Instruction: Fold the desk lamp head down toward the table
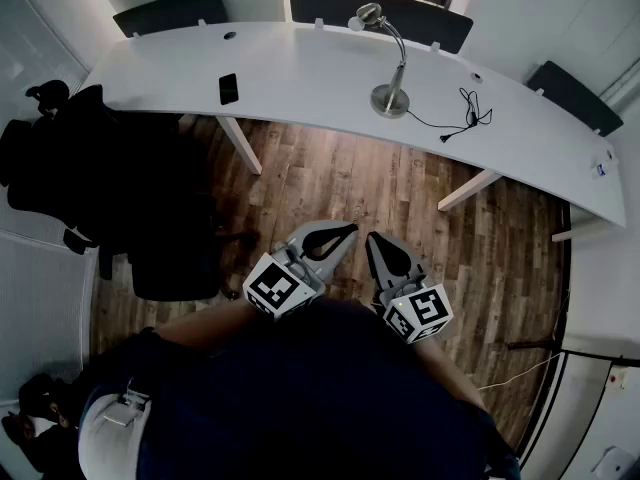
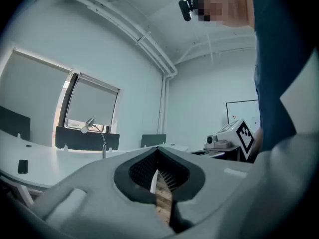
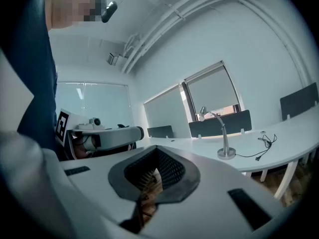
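Observation:
A silver gooseneck desk lamp (image 1: 391, 68) stands upright on the curved white desk (image 1: 300, 78), its head (image 1: 369, 13) raised toward the far edge. It also shows small and far off in the left gripper view as the lamp (image 2: 102, 139), and in the right gripper view as the lamp (image 3: 224, 136). Both grippers are held level close to the person's body, well short of the desk. My left gripper (image 1: 348, 231) is shut with nothing in it. Beside it my right gripper (image 1: 372, 240) is shut and empty too.
A black cable (image 1: 466, 114) trails right from the lamp base. A black phone (image 1: 228, 88) lies on the desk's left part. A black office chair (image 1: 110, 188) stands at the left on the wood floor (image 1: 340, 178). Dark chairs (image 1: 170, 10) line the desk's far side.

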Action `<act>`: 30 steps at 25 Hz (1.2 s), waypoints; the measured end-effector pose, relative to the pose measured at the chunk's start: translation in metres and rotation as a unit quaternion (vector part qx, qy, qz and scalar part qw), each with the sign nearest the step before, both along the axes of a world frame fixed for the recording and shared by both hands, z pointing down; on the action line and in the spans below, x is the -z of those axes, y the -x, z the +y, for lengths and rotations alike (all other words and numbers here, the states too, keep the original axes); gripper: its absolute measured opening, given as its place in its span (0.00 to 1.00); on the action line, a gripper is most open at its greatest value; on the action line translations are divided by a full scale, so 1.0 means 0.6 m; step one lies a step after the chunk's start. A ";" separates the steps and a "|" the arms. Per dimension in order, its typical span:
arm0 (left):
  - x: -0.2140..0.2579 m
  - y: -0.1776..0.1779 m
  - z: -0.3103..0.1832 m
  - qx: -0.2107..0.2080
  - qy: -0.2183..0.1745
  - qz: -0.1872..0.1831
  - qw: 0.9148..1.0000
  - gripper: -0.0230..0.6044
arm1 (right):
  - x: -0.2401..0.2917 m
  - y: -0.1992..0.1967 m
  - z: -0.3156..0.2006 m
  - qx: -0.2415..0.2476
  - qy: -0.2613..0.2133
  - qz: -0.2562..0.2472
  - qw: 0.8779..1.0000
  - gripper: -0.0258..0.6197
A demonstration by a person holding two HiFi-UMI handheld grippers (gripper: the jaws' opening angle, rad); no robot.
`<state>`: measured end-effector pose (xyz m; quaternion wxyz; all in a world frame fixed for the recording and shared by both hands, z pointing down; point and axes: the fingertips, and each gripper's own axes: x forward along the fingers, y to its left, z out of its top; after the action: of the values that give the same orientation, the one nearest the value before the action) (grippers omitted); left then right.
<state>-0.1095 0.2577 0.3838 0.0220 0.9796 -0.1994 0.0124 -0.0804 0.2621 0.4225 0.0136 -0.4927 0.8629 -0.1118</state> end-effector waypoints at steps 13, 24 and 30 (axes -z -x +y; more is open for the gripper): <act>0.003 -0.005 -0.002 0.006 -0.002 0.002 1.000 0.05 | 0.006 -0.004 0.002 0.002 -0.004 0.000 1.000 0.05; 0.000 -0.057 -0.007 0.033 -0.002 0.003 0.999 0.05 | 0.006 -0.070 -0.006 0.007 -0.017 -0.016 1.000 0.05; -0.010 -0.071 -0.038 0.059 -0.002 0.000 0.998 0.05 | -0.020 -0.104 -0.027 0.009 -0.001 -0.014 1.000 0.05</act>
<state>-0.0671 0.2347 0.3896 0.0206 0.9661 -0.2571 0.0108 -0.0178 0.2458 0.4346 0.0252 -0.4829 0.8674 -0.1177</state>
